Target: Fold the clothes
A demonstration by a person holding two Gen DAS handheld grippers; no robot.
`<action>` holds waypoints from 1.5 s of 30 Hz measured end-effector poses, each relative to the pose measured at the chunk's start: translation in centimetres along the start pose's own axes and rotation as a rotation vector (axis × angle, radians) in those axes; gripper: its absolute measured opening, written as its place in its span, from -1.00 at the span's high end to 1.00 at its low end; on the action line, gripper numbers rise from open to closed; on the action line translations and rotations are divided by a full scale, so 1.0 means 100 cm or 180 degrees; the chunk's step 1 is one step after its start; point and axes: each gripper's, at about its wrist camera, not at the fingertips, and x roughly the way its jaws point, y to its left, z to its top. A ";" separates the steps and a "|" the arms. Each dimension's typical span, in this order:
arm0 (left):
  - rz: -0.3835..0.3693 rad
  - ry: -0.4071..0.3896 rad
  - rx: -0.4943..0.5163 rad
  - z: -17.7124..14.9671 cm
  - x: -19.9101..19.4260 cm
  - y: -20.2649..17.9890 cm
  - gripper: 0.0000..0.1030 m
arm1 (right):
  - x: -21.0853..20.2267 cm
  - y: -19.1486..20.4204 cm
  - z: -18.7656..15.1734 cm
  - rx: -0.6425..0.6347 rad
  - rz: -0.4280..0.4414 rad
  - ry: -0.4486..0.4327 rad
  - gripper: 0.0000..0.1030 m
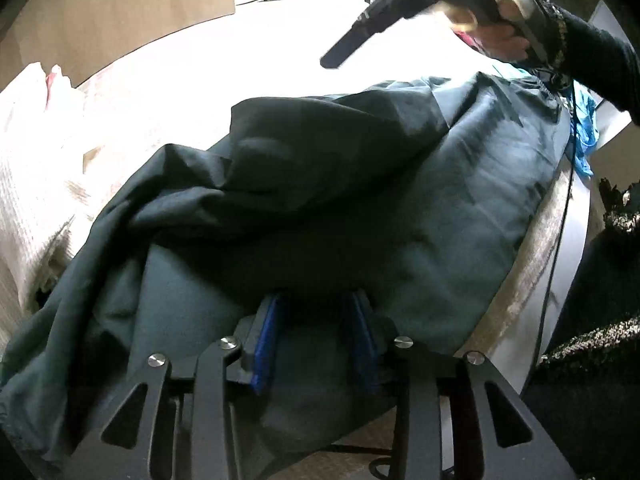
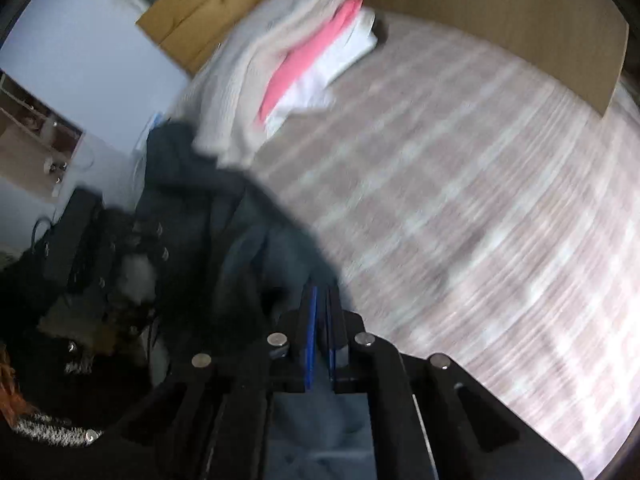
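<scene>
1. A bed or table under a pale checked cover (image 2: pixel 460 200) is serving as the work surface; a brown board (image 2: pixel 500 12) is standing along its far edge, and a window or doorway is showing beyond it.

2. A dark green garment (image 1: pixel 320 200) is lying rumpled across the near side of the cover, one layer thrown loosely over another, so the fold is looking only half made.

3. A stack (image 2: pixel 304 64) of folded pieces, cream, pink and white, is sitting at the far end of the cover, well apart from the working area; probably finished items being kept out of the way.

4. The left gripper (image 1: pixel 316 312) is pointing steeply down onto the near part of the garment. Its blue pads are standing partly apart with cloth bulging between them; whether they are pinching it, I cannot tell.

5. The right gripper (image 2: pixel 322 300) is hanging at the garment's edge, jaws drawn nearly together. Dark cloth is lying at the tips; whether any is caught between the pads is too blurred to say.

6. In the left view, the right gripper (image 1: pixel 352 36) is being carried above the cover, beyond the garment's far edge, in a hand (image 1: pixel 500 36) with a dark sleeve.

7. Judgement: one tool is likely anchoring the near side while the other is placing a fold.
</scene>
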 end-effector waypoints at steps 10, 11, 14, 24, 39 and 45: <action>-0.0004 -0.0003 0.0043 -0.001 0.001 -0.001 0.25 | 0.034 0.040 0.005 -0.0425 -0.0437 0.0159 0.45; -0.0010 -0.0004 0.0049 -0.001 0.001 -0.001 0.24 | 0.035 0.047 0.007 -0.0549 -0.0456 0.0162 0.35; -0.0026 -0.0007 0.0062 -0.001 0.002 -0.002 0.19 | 0.044 0.068 0.010 -0.0889 -0.0434 0.0234 0.35; -0.0024 -0.0008 0.0126 -0.001 0.003 -0.005 0.15 | 0.024 0.005 0.053 -0.0121 -0.1109 -0.0083 0.93; -0.0049 0.0040 0.0198 0.001 0.006 -0.009 0.02 | 0.051 0.096 -0.003 -0.1380 -0.0617 0.0472 0.32; -0.0060 0.0024 0.0205 0.001 0.008 -0.011 -0.01 | 0.065 0.114 -0.003 -0.1569 -0.0619 0.0478 0.07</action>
